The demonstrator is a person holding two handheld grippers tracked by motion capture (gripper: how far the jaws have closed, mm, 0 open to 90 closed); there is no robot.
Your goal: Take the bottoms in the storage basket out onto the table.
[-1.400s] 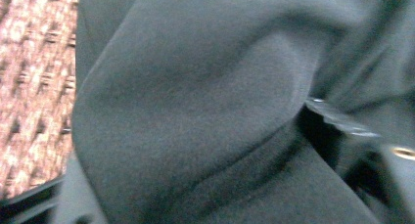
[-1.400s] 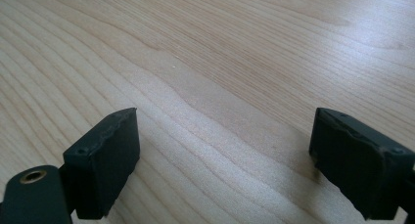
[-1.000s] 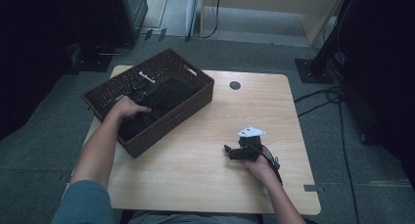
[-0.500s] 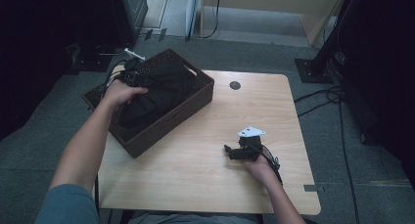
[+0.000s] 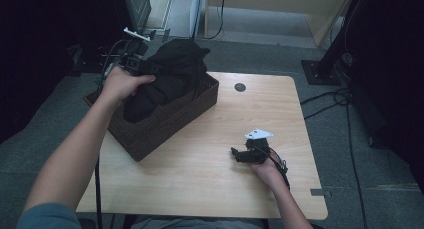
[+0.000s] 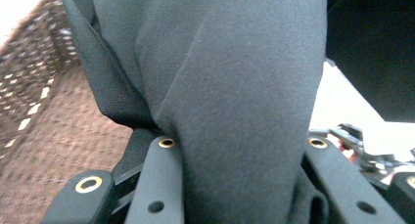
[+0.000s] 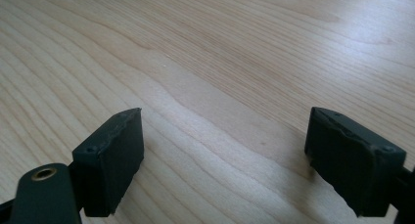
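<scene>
left forearm stretched forward and up from the bottom left of the high view, hand wrapped round the left gripper (image 5: 145, 66) above the far left corner of the dark brown woven rectangular basket (image 5: 165, 121). fingers (image 6: 164, 185) clamped on a thick fold of the black soft cloth garment (image 5: 170, 74), seen close in the left gripper view as dark grey fabric (image 6: 230, 101) bulging between both black fingers, with the basket weave blurred behind. bunched and raised, the garment hangs from that grip, its lower end trailing down into the basket and its upper bulk above the basket rim. grey three-cornered plate on top of the gripper, cable looping down beside the wrist.

right hand low and level near the front right part of the pale wooden rectangular counter (image 5: 210, 184), wrist resting on the wood, right gripper (image 5: 235, 154) pointing left across the boards towards the basket yet well apart from it. fingers (image 7: 110, 160) wide apart with bare wood grain between them, clamped on nothing.

small round dark grommet (image 5: 240, 87) set in the counter near its far edge, beside the basket. no brand, label or writing legible anywhere.
</scene>
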